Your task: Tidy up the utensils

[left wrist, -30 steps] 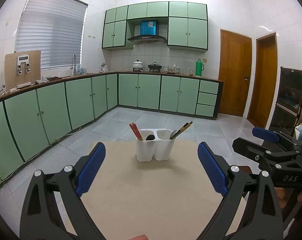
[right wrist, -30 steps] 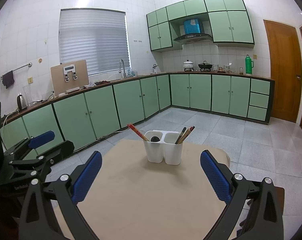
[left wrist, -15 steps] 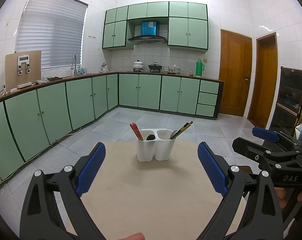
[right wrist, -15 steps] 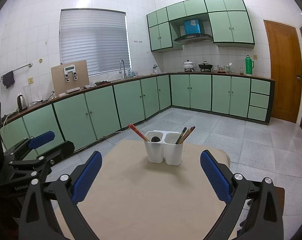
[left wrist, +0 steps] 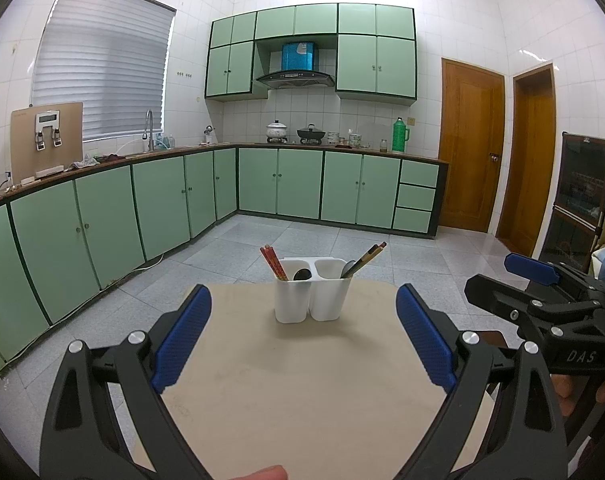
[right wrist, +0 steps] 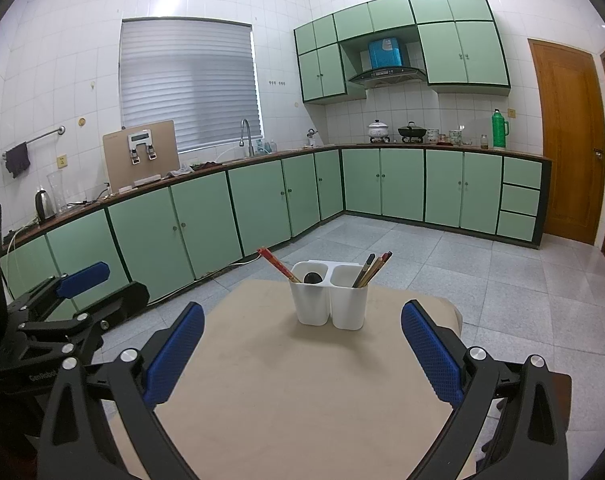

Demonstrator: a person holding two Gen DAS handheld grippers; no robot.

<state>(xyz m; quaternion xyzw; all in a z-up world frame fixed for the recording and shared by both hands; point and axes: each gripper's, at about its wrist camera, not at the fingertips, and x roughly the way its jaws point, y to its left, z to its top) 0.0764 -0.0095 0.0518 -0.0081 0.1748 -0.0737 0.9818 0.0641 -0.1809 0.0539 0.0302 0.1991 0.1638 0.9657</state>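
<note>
left gripper (left wrist: 302, 336) and right gripper (right wrist: 302, 344) both gape wide, empty

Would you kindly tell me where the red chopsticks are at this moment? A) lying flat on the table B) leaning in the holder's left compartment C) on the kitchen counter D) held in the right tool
B: the red chopsticks lean out of the left compartment of the white holder, and both tools are open and hold nothing.

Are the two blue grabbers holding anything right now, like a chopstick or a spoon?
No, nothing is held. The left gripper and the right gripper are both open over the table. The chopsticks and spoon sit in the white holder.
</note>
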